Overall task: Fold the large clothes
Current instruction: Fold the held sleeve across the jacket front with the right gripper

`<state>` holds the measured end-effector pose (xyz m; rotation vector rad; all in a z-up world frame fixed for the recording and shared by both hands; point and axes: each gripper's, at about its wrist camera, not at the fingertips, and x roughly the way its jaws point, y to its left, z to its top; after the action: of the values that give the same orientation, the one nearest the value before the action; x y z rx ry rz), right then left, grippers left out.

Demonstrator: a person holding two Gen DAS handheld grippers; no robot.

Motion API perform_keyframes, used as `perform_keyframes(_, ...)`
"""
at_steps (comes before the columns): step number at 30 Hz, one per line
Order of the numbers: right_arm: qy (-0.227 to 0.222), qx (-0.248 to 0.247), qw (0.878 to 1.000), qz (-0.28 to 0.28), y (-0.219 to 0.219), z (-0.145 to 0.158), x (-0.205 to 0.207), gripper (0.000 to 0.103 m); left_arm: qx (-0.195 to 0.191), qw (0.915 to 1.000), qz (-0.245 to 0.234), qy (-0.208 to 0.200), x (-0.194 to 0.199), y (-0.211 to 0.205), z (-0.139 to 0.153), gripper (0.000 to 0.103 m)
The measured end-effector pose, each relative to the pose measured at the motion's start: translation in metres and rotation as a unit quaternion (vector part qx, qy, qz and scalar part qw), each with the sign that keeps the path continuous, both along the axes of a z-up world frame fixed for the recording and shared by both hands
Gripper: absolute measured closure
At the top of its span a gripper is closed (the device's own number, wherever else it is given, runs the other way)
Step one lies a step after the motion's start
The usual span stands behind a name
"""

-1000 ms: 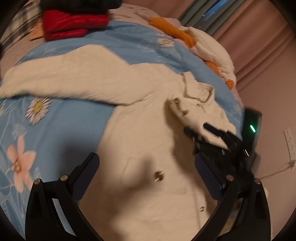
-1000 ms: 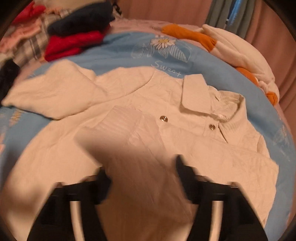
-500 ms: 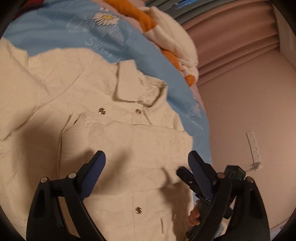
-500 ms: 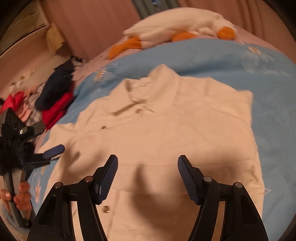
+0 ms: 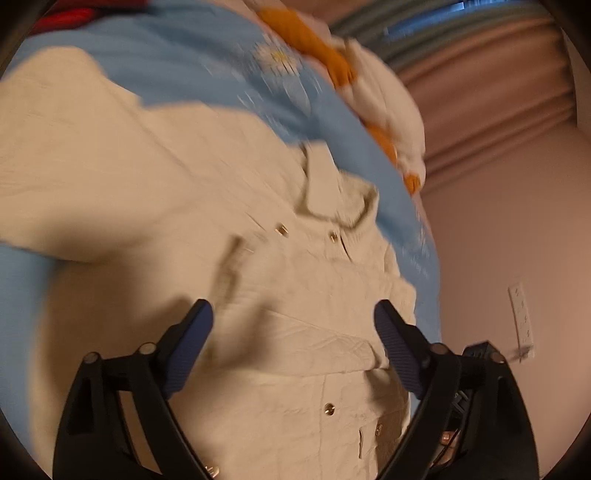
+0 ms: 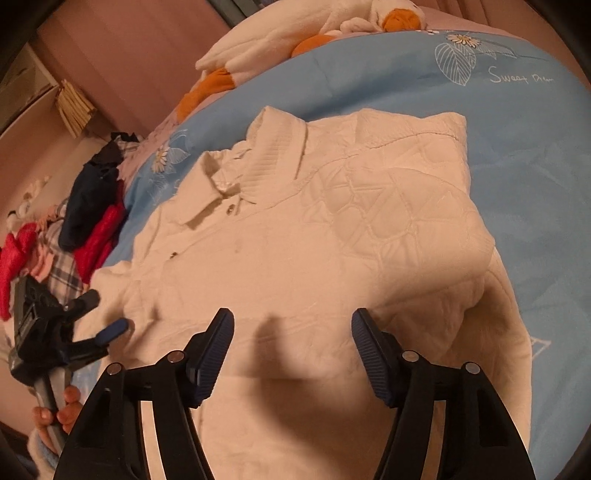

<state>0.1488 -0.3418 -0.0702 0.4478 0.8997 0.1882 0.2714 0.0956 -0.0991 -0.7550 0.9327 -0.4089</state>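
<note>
Jacket [image 6: 314, 240] on bedspread [image 6: 535, 147]

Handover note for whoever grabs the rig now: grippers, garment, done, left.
Left gripper: jaws opening, nothing between them, over the cream jacket.
Right gripper: open, empty, over the jacket's lower half.
Jacket: front up on the blue duvet, collar toward the plush duck.
Done: the sleeve on the right gripper's side appears folded across the front.
Left: the other sleeve lies spread out; fold it in, then fold the body.
</note>
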Motion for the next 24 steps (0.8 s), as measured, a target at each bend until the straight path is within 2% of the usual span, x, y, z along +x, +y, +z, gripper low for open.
perform_keyframes(2,-0.010,0.007,1.000,0.006,0.001,0.007,-0.009,0.033,0.004,0.9984,0.056,-0.005,-0.018,0.047,0.006,0.001)
perform_keyframes(5,-0.020,0.019,1.000,0.013,0.009,0.014,-0.021,0.032,0.001,0.9915,0.130,-0.005,-0.040,0.112,0.010,0.001)
perform_keyframes(7,-0.025,0.022,0.999,0.019,0.015,0.017,-0.026,0.032,-0.017,0.9819,0.188,0.006,-0.056,0.160,0.004,0.000)
perform_keyframes(9,-0.031,0.015,0.999,0.026,0.023,0.021,-0.030,0.031,-0.061,0.9676,0.244,0.020,-0.070,0.206,-0.011,0.000)
perform_keyframes(12,-0.038,0.014,0.998,0.042,0.034,0.025,-0.033,0.031,-0.089,0.9496,0.299,0.033,-0.081,0.252,-0.029,0.001)
perform_keyframes(17,-0.035,0.008,0.997,0.065,0.054,0.026,-0.028,0.031,-0.147,0.9298,0.336,0.031,-0.076,0.294,-0.053,0.001)
perform_keyframes(19,-0.034,0.001,0.997,0.071,0.060,0.025,-0.026,0.031,-0.148,0.9252,0.348,0.028,-0.070,0.301,-0.053,0.001)
perform_keyframes(22,-0.034,0.008,0.997,0.075,0.065,0.024,-0.023,0.031,-0.134,0.9228,0.361,0.019,-0.062,0.311,-0.049,0.001)
perform_keyframes(24,-0.030,0.013,0.997,0.073,0.067,0.021,-0.021,0.031,-0.136,0.9172,0.374,0.020,-0.057,0.316,-0.050,0.002)
